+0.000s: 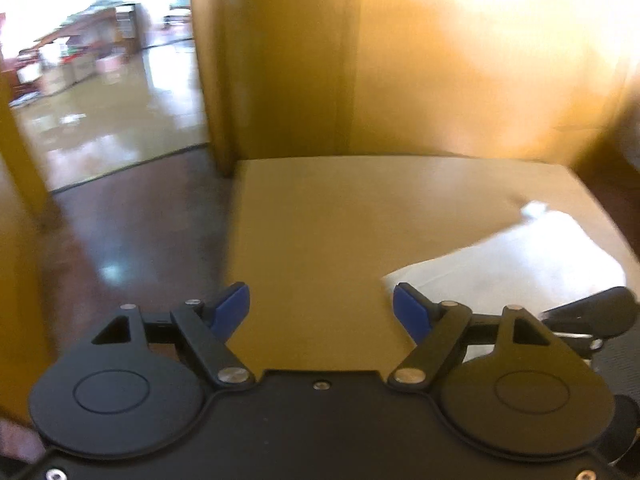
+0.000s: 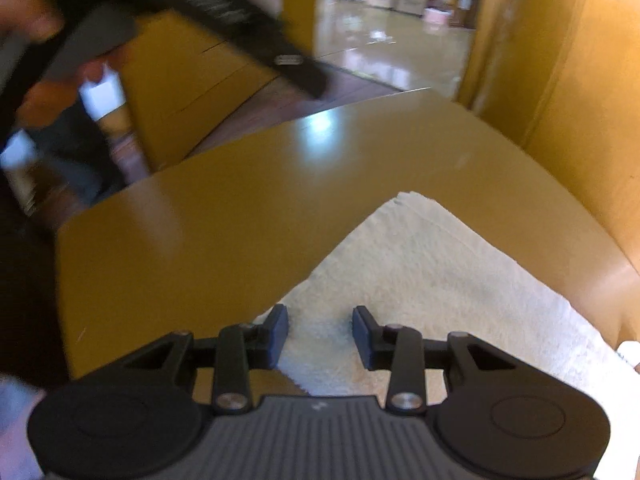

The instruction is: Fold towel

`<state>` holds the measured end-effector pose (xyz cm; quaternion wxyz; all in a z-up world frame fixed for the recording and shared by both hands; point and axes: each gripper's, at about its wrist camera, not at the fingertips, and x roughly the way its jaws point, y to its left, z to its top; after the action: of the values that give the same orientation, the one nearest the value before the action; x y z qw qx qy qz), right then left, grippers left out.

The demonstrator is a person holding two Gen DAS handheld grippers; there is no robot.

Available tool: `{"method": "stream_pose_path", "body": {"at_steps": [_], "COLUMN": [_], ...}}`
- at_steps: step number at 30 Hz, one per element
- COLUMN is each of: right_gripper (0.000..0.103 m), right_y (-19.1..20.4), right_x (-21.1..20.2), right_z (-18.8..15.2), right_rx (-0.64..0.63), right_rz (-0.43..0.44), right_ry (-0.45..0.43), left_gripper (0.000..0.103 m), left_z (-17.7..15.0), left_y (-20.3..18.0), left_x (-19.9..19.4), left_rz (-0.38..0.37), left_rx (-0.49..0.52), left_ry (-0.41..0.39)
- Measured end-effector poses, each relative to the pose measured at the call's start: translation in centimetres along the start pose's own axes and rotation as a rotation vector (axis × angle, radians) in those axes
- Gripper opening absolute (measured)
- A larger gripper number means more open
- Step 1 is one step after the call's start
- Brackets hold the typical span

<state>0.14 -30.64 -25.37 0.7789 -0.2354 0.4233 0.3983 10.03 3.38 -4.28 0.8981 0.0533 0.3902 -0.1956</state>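
Both claws, left (image 1: 321, 312) and right (image 2: 320, 336), spread apart (nothing between) over white towel (image 2: 420, 280) on tan table (image 2: 240, 200).

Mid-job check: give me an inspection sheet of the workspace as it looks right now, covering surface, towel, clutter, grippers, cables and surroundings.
Surface: glossy tan wooden table, bare apart from the towel.
Job's things: white terry-cloth towel lying flat, one corner pointing away from the right camera.
Clutter: nothing seen.
Grippers: left hand-held gripper open over bare table, towel to its right; right hand-held gripper open above the towel, gripping nothing.
Cables: nothing seen.
Surroundings: yellow-brown wooden panel walls; shiny tiled floor beyond; blurred.
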Motion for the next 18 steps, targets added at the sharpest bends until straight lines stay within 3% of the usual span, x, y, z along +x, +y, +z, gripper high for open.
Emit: {"method": "stream_pose_path", "body": {"at_steps": [4,11,15,18], "right_gripper": [0.037,0.038,0.040,0.043], "right_y": [1.1,1.6,0.6,-2.8], "right_x": [-2.1,-6.6,-8.9,-12.5], "right_z": [-2.5,-8.3,-10.7,-12.3], "right_rx": [-0.043,-0.041,-0.006,0.145], "right_rz": [0.044,0.074,0.073,0.004], "right_ry": [0.021,0.044,0.035,-0.072], "left_gripper": [0.079,0.079,0.079,0.079], "left_z": [0.0,-1.1,-1.1,-1.0], "left_y": [-2.4,-10.0,-12.3,-12.9], "left_x": [0.8,4.0,5.1,5.6], "left_rz": [-0.131,-0.268,-0.284,-0.292], "left_rx": [0.057,0.238,0.302,0.298], "left_ry": [0.022,0.119,0.120,0.124]}}
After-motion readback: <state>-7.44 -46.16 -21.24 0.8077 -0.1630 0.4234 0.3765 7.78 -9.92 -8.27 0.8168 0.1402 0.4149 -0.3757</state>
